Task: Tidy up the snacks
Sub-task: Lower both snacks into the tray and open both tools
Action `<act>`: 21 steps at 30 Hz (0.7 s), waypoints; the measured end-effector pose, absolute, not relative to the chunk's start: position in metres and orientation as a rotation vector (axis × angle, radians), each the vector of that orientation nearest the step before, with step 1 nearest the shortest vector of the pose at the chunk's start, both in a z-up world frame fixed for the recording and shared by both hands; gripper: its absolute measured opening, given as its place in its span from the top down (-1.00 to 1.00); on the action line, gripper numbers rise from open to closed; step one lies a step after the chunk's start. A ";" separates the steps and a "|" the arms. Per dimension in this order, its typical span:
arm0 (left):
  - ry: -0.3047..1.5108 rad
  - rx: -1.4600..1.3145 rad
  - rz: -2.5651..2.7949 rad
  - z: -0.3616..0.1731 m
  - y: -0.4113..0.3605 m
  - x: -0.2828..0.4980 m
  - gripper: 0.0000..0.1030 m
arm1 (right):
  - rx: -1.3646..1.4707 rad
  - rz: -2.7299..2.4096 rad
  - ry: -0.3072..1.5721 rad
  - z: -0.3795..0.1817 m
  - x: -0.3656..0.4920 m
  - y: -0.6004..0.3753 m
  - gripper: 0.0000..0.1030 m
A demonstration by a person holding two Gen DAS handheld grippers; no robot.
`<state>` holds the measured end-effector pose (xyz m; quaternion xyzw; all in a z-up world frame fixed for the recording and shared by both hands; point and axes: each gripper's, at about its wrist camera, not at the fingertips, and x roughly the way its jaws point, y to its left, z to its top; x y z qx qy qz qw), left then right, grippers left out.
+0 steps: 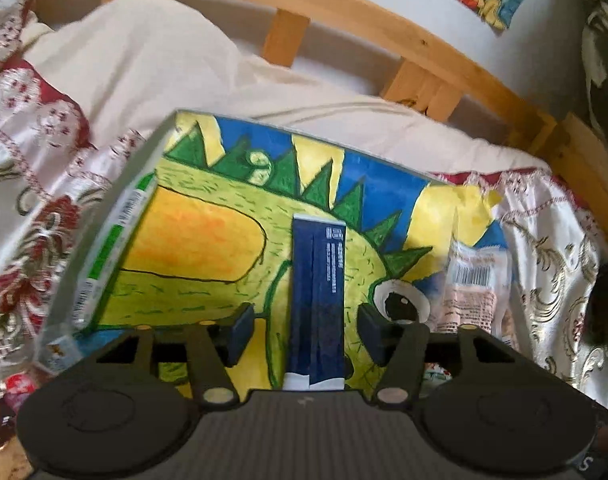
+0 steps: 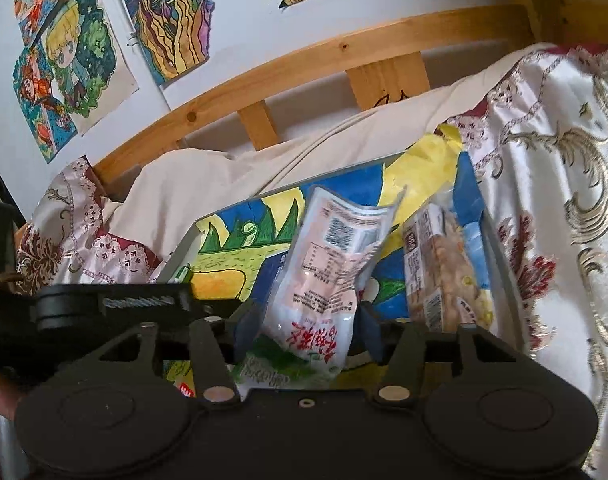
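Observation:
A shallow grey box lined with a green dinosaur drawing lies on the bed. In the left wrist view my left gripper is open around a dark blue snack pack lying on the drawing; the pads stand apart from its sides. A green-and-white pack leans on the box's left wall, and a clear barcoded pack sits at its right. In the right wrist view my right gripper is shut on a pink-white pouch above the box. A clear pack of nuts stands at the right.
A patterned satin bedspread and a cream pillow surround the box. A wooden headboard runs behind, with drawings on the wall. More small snacks lie at the box's near left corner. The left gripper's body shows at left.

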<state>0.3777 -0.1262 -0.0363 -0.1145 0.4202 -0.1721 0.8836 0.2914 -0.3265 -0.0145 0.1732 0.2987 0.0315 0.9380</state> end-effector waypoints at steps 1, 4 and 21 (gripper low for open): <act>0.863 -0.240 -0.360 -0.033 -0.124 0.375 -0.29 | 0.346 0.069 0.608 -0.013 0.289 -0.327 -0.22; 0.840 -0.233 -0.356 -0.022 -0.118 0.365 -0.39 | 0.306 0.064 0.610 -0.006 0.286 -0.324 -0.39; 0.535 -0.162 -0.315 0.046 -0.071 0.260 -0.99 | 0.194 0.076 0.406 0.060 0.190 -0.305 -0.97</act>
